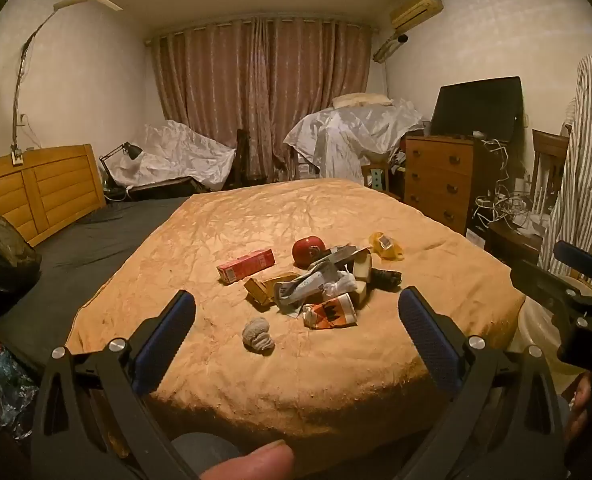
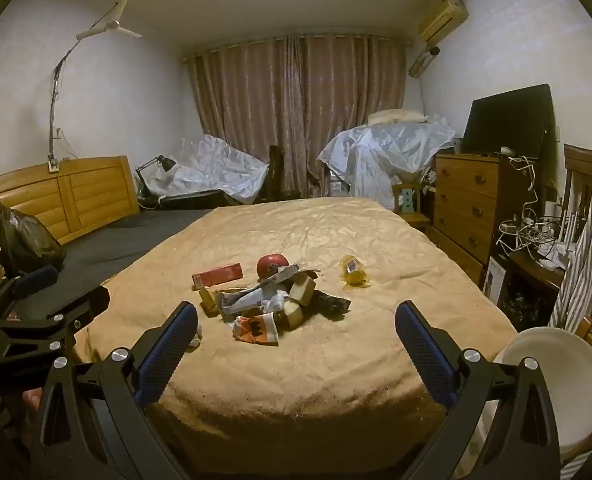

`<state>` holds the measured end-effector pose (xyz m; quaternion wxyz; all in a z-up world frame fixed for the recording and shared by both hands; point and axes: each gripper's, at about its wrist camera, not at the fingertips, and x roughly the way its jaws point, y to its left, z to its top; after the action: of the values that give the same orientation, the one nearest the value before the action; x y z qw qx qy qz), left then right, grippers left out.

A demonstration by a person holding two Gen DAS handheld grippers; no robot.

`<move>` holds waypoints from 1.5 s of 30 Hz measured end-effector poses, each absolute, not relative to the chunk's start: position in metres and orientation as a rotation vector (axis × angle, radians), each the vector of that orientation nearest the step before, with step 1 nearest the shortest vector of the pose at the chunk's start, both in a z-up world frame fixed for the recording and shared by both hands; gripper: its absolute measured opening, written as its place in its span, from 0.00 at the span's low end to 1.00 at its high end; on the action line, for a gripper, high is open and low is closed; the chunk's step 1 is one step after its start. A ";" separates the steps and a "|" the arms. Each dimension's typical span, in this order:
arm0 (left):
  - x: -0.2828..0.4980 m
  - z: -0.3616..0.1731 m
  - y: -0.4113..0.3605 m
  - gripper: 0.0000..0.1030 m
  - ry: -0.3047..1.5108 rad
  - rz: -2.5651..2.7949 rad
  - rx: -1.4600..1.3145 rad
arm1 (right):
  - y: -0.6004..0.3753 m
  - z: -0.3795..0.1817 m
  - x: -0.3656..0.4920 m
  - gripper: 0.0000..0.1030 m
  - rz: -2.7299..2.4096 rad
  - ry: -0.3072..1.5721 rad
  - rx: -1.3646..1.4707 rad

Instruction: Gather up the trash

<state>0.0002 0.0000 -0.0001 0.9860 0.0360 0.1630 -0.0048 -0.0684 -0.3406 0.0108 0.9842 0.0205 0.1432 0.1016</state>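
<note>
A heap of trash [image 1: 320, 284] lies on the tan bedspread [image 1: 296, 220]: a red carton [image 1: 246, 266], a red apple [image 1: 308, 251], a yellow wrapper [image 1: 386, 246], an orange-and-white crumpled pack [image 1: 330, 312], and a grey crumpled tissue [image 1: 256, 334] nearest me. My left gripper [image 1: 296, 314] stands open, short of the heap, with nothing between its fingers. In the right wrist view the same heap [image 2: 272, 300] lies ahead, with the carton [image 2: 218, 274], apple [image 2: 272, 265] and yellow wrapper [image 2: 354, 272]. My right gripper [image 2: 296, 324] is also open and empty.
A black plastic bag [image 2: 24, 240] sits on the dark sheet at the left by the wooden headboard [image 1: 40, 188]. A white round basin [image 2: 552, 376] stands at the bed's right corner. A wooden dresser [image 2: 466, 204] with cables and covered furniture line the far side.
</note>
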 end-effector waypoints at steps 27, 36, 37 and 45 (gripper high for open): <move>0.001 0.000 0.000 0.95 0.341 -0.013 0.065 | -0.339 -0.003 -0.065 0.96 0.207 0.300 0.055; 0.001 0.000 0.000 0.95 0.343 -0.014 0.066 | -0.338 -0.009 -0.062 0.96 0.208 0.306 0.056; 0.001 0.000 0.000 0.95 0.344 -0.014 0.066 | -0.337 -0.012 -0.062 0.96 0.208 0.307 0.056; 0.002 -0.005 0.000 0.95 0.347 -0.013 0.066 | -0.335 -0.011 -0.064 0.96 0.209 0.307 0.056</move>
<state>0.0018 0.0000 -0.0047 0.9844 0.0329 0.1725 -0.0065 -0.0639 -0.3348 -0.0115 0.9824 0.0277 0.1528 0.1041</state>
